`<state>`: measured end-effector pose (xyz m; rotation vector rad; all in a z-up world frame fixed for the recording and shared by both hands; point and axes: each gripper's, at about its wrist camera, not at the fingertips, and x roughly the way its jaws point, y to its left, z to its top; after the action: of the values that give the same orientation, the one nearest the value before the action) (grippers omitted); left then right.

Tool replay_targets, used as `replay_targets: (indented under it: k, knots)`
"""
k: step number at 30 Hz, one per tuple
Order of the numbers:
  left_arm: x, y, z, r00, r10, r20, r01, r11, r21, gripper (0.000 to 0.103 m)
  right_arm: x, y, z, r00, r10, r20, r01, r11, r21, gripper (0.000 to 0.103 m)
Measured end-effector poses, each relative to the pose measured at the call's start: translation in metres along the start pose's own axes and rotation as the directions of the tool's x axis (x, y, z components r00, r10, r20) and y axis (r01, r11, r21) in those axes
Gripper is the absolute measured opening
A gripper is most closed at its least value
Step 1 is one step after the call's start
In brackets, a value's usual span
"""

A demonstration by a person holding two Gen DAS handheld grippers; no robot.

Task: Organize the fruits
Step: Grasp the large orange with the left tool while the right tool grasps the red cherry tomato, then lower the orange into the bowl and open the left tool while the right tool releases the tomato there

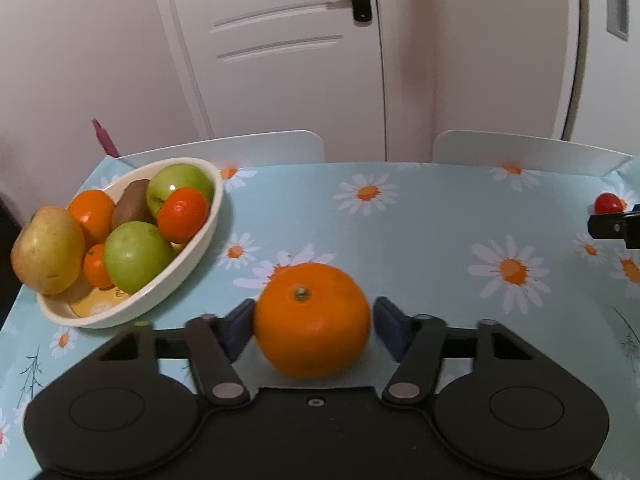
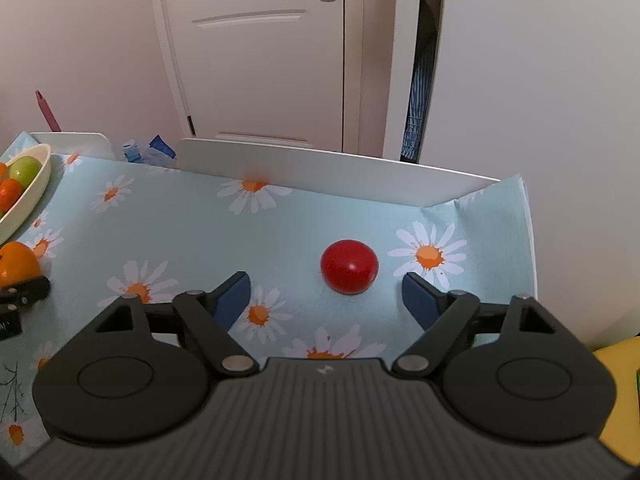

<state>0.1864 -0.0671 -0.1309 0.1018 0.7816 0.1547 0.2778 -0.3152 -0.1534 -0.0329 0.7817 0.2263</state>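
In the left wrist view my left gripper (image 1: 312, 320) stands around an orange mandarin (image 1: 312, 320) on the daisy tablecloth; the left pad touches it and a small gap shows at the right pad. A cream bowl (image 1: 192, 256) at the left holds green apples, oranges, a kiwi and a yellow pear (image 1: 48, 250). In the right wrist view my right gripper (image 2: 326, 298) is open with a small red tomato (image 2: 349, 266) just ahead between its fingers, nearer the right one. The mandarin (image 2: 18, 264) and bowl (image 2: 28, 196) show at that view's left edge.
White chair backs (image 1: 520, 148) stand behind the table's far edge. The table's right edge (image 2: 528, 240) lies close to the tomato. A yellow object (image 2: 620, 396) sits at the lower right. A closed white door is behind.
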Motion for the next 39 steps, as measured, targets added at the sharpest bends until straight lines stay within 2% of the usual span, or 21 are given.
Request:
replay_targets:
  k: [5,10,12,22,23,24,25,32,39]
  knots:
    - [0.0,0.0,0.0,1.0,-0.001,0.0,0.001,1.0,0.018,0.063,0.008,-0.003,0.002,1.0,-0.003,-0.009,0.003,1.0,-0.001,0.081]
    - [-0.001,0.0,0.001,1.0,-0.003,-0.012,0.004,1.0,0.024,0.063,0.011,-0.003,0.004,1.0,-0.022,0.002,0.022,1.0,-0.014,0.08]
    - [-0.003,0.0,0.0,1.0,-0.007,-0.016,0.007,1.0,0.03,0.063,0.013,-0.005,0.004,1.0,-0.017,-0.003,0.017,1.0,-0.006,0.075]
    - [-0.012,0.003,-0.008,1.0,-0.012,-0.021,0.013,1.0,0.023,0.063,0.015,-0.006,0.005,1.0,-0.029,-0.004,0.029,0.999,-0.014,0.066]
    - [-0.012,0.004,-0.009,1.0,-0.014,-0.022,0.014,1.0,0.022,0.063,0.015,-0.006,0.005,1.0,-0.031,-0.003,0.031,0.999,-0.018,0.062]
    - [-0.013,0.004,-0.01,1.0,-0.015,-0.022,0.016,1.0,0.02,0.063,0.016,-0.005,0.005,1.0,-0.031,-0.002,0.031,0.999,-0.023,0.051]
    - [-0.015,0.005,-0.011,1.0,-0.017,-0.023,0.017,1.0,0.018,0.063,0.016,-0.005,0.005,1.0,-0.026,-0.004,0.026,0.999,-0.028,0.048]
    - [-0.028,0.012,-0.015,1.0,-0.022,-0.022,0.022,1.0,-0.002,0.063,0.003,0.004,0.011,1.0,-0.01,0.01,0.011,0.998,-0.057,0.048]
    - [-0.047,0.027,-0.011,1.0,-0.023,0.01,0.023,1.0,-0.02,0.063,-0.026,0.032,0.022,0.999,0.035,0.039,-0.032,0.996,-0.087,0.048]
